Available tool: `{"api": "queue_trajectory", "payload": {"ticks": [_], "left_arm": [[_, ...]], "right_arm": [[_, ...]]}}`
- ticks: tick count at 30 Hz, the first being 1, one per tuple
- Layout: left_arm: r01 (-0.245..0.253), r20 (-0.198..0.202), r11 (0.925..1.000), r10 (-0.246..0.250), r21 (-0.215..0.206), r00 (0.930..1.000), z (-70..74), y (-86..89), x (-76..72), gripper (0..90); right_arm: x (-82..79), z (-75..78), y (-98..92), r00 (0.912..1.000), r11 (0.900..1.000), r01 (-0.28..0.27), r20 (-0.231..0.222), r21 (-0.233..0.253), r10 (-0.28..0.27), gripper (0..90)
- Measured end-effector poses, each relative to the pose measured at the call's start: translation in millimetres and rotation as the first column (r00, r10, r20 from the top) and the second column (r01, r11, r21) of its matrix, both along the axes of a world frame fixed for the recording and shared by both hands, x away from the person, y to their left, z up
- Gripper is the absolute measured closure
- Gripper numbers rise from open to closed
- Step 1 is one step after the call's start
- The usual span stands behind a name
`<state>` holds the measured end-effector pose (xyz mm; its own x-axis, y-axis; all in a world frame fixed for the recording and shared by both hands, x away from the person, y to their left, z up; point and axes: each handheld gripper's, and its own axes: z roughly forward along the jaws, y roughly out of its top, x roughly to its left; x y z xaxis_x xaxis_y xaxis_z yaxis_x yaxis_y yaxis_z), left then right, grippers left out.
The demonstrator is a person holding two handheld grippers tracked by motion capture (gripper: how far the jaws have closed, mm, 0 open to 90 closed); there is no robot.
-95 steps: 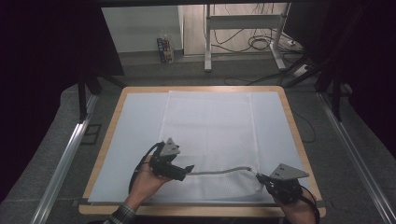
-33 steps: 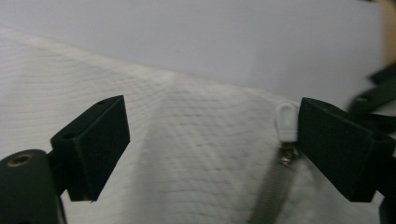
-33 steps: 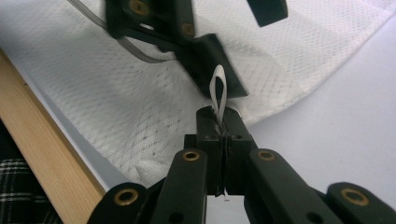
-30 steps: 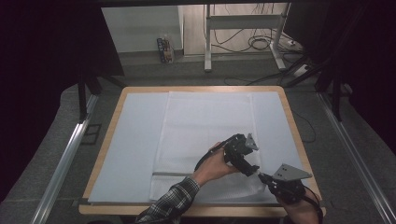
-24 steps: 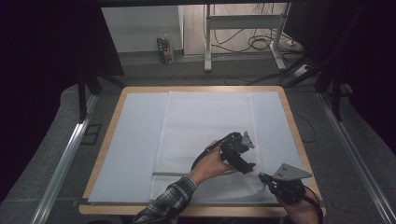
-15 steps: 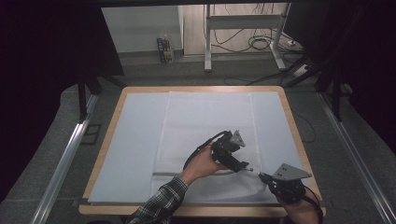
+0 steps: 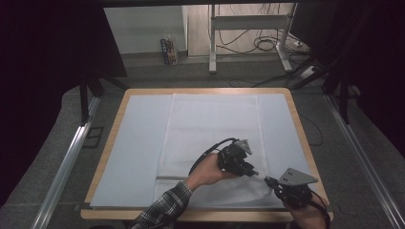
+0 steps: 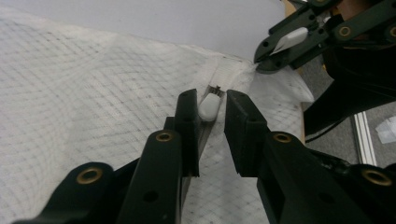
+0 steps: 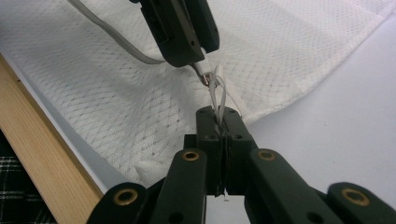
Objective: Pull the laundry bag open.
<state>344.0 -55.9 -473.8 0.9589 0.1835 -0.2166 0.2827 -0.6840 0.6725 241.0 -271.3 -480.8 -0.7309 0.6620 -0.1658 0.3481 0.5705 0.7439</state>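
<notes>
The zip pull (image 9: 218,88) looks thin and limp; right gripper (image 9: 219,119) clamps it, left gripper (image 8: 212,109) jaws apart around the slider (image 8: 209,105).

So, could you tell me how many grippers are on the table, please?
2: the left gripper on the white mesh cloth mid-table, the right gripper at the near right corner.

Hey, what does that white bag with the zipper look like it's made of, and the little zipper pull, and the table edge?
The white bag looks like soft woven mesh fabric, matte, with a diamond net pattern and limp folds. The zipper pull seems smooth white plastic with a slight sheen; a small metal-looking link sits at its end. The table edge looks like pale wood, matte, with faint grain.
</notes>
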Motion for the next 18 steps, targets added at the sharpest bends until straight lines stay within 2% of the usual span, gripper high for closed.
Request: {"api": "queue_trajectory", "payload": {"ticks": [2,4,10,14,18], "left_arm": [[0.005,-0.002,1.0,-0.005,0.003,1.0,0.4,0.0,-0.1,77.1],[0.003,-0.027,1.0,-0.003,-0.006,0.9996,1.0,-0.7,-1.5,79.8],[0.016,-0.024,0.9995,-0.015,0.029,0.9996,-1.2,-3.9,-2.9,80.8],[0.003,-0.03,0.9996,-0.002,0.026,0.9996,-4.6,-6.5,-4.0,80.4],[-0.001,-0.022,0.9989,0.002,0.047,0.9998,-6.0,-7.6,-3.9,82.3]], "right_arm": [[0.0,-0.1,0.2,1.0,1.0,-0.001,0.0,-0.003,0.001,86.8],[-0.3,-0.5,1.2,1.0,1.0,-0.001,0.005,-0.018,0.001,86.8],[-1.3,-0.2,2.5,0.9999,1.0,-0.005,0.014,-0.028,0.005,86.8],[-1.4,0.0,2.7,0.9998,1.0,-0.009,0.018,-0.03,0.009,86.8],[-1.3,0.2,2.6,0.9997,1.0,-0.009,0.02,-0.028,0.01,86.8]]}}
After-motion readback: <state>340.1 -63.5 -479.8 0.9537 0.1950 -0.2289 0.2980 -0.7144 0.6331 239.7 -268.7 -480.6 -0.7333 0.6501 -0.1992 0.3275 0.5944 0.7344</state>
